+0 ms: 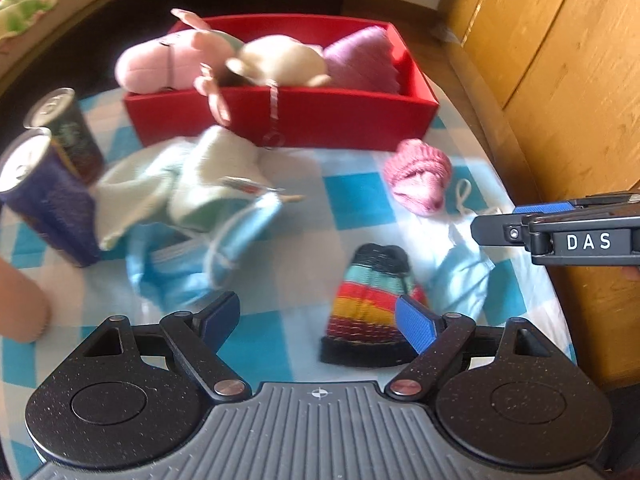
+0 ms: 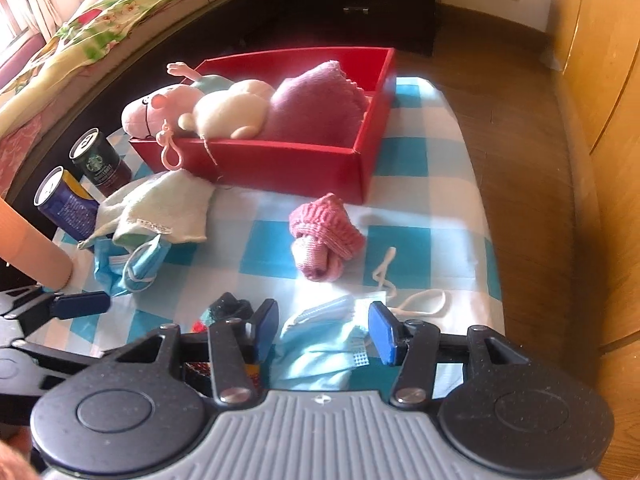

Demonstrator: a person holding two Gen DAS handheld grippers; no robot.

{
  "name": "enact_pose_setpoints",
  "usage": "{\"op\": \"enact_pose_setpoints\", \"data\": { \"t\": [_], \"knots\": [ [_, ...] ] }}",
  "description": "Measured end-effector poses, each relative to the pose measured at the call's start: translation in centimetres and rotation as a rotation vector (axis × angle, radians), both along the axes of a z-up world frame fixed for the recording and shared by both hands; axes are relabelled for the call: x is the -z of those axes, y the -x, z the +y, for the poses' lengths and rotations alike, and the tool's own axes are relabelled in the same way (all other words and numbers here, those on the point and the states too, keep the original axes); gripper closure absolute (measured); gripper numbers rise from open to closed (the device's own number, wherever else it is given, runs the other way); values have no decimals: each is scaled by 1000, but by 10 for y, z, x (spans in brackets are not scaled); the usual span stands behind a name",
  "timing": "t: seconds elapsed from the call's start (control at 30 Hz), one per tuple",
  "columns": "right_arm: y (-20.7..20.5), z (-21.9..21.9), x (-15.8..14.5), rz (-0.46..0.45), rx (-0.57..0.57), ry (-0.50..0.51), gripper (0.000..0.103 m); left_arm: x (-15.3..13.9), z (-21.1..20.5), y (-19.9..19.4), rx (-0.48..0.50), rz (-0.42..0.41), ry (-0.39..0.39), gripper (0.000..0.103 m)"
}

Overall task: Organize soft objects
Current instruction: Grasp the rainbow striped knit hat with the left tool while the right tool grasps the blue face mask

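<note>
A red box [image 1: 280, 120] [image 2: 280, 164] at the back holds a pink plush [image 1: 152, 64], a cream plush [image 1: 280, 60] and a purple knit [image 1: 360, 60]. On the checked cloth lie a rainbow striped sock [image 1: 368, 304], a pink rolled sock [image 1: 418, 176] [image 2: 324, 236], a pale green cloth [image 1: 192, 176] [image 2: 160, 208] and blue face masks [image 1: 192, 264] [image 2: 320, 340]. My left gripper [image 1: 320, 320] is open, its right finger beside the striped sock. My right gripper [image 2: 322, 328] is open, its fingers on either side of a blue mask.
Two drink cans [image 1: 52, 160] [image 2: 80, 184] stand at the left of the table. A person's arm [image 2: 32, 248] is at the left edge. A wooden cabinet [image 1: 560, 80] runs along the right. A bed [image 2: 100, 20] lies at the back left.
</note>
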State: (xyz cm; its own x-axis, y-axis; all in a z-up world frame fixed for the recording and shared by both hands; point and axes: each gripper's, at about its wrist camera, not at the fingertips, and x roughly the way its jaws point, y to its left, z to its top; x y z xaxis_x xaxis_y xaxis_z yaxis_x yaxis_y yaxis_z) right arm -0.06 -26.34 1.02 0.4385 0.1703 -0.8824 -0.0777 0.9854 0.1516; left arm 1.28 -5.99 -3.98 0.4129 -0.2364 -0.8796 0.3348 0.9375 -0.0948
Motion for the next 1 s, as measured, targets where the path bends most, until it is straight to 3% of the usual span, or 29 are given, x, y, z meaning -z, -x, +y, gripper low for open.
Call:
{"op": "enact_pose_setpoints", "data": {
  "t": [0.43,0.53,0.6,0.67,0.77,1.0],
  "knots": [
    [0,-17,10,37,-2,43,74,27,-43,-8,58,33,-31,18],
    [0,-18,11,42,-1,46,74,34,-43,-9,47,44,-49,33],
    [0,-17,11,44,-7,46,74,39,-37,-11,24,75,-38,59],
    [0,-14,11,46,-19,47,74,38,-32,-12,17,81,-31,76],
    [0,-9,13,58,-38,43,74,33,-21,-11,4,80,-36,82],
    [-7,2,22,101,-54,38,74,19,3,-7,-30,50,-22,86]
  ]
}}
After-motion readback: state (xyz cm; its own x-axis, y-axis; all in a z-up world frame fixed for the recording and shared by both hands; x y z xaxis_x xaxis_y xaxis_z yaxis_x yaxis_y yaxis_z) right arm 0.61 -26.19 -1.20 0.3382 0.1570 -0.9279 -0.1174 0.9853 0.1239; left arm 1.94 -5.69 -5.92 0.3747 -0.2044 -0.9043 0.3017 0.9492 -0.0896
